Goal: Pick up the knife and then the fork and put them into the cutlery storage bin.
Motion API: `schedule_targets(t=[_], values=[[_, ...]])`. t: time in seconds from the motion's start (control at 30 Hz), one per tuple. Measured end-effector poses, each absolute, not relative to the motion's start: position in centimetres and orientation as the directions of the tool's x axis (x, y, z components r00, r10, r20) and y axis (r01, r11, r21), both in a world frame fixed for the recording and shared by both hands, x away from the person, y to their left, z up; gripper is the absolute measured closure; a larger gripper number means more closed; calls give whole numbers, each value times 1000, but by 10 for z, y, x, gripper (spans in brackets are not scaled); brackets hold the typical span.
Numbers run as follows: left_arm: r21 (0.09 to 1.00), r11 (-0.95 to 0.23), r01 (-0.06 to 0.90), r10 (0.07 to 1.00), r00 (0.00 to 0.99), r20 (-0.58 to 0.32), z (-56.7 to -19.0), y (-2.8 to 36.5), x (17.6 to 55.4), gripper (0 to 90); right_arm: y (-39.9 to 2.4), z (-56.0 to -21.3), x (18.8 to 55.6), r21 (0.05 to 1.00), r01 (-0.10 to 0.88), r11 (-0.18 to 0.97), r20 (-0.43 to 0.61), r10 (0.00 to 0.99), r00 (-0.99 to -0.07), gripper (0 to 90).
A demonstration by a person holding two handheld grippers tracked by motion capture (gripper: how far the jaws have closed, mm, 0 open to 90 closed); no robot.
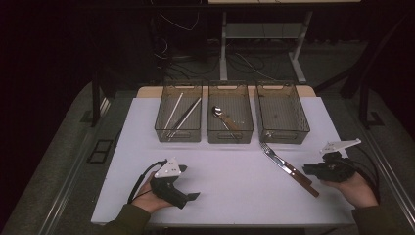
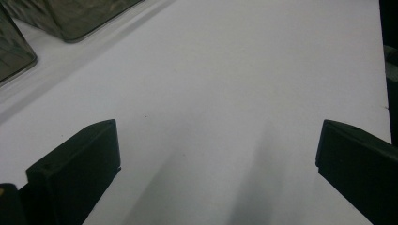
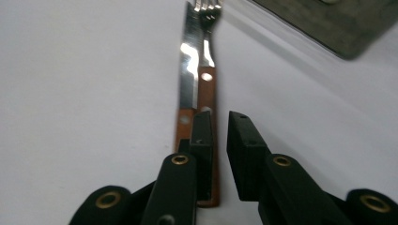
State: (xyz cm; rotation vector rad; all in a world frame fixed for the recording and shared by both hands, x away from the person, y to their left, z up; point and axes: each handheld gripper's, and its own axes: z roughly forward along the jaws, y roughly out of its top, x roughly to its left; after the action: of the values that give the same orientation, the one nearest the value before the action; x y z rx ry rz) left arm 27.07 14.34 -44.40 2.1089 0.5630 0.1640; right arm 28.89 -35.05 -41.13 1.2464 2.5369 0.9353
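Trays stand in a row at twelve o'clock on the white table (image 1: 235, 171): chopsticks tray (image 1: 178, 111), spoon tray (image 1: 230, 112), bare tray (image 1: 282, 111). Left gripper (image 1: 192, 196), at seven o'clock, rests with jaws spread wide, nothing between them. Fork (image 1: 268, 151) and knife (image 1: 293, 172) lie touching, side by side, at four o'clock. Right gripper (image 1: 307, 170) sits at their wooden handles, jaws a narrow gap apart, grasping nothing.

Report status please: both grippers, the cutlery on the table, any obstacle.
Left gripper open, idle. Right gripper slightly open above knife and fork handles, gripping neither. Both flat on table. No obstacle.
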Motion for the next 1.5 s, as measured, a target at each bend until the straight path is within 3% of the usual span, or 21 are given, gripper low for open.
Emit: schedule_targets(t=[0.3,1.03,1.23,1.5], values=[[819,-469,329,453,886,-96,-444,144,270,0,-325,-421,291,571,641,513,114,723,-681,781],[821,-467,329,450,887,-100,-443,145,271,0,-314,-432,292,503,615,608,26,700,-713,749],[821,-466,330,450,887,-102,-443,144,271,0,-309,-429,303,421,640,643,60,684,-727,723],[821,-467,329,448,888,-101,-443,144,271,0,-286,-422,322,226,651,725,41,660,-750,716]])
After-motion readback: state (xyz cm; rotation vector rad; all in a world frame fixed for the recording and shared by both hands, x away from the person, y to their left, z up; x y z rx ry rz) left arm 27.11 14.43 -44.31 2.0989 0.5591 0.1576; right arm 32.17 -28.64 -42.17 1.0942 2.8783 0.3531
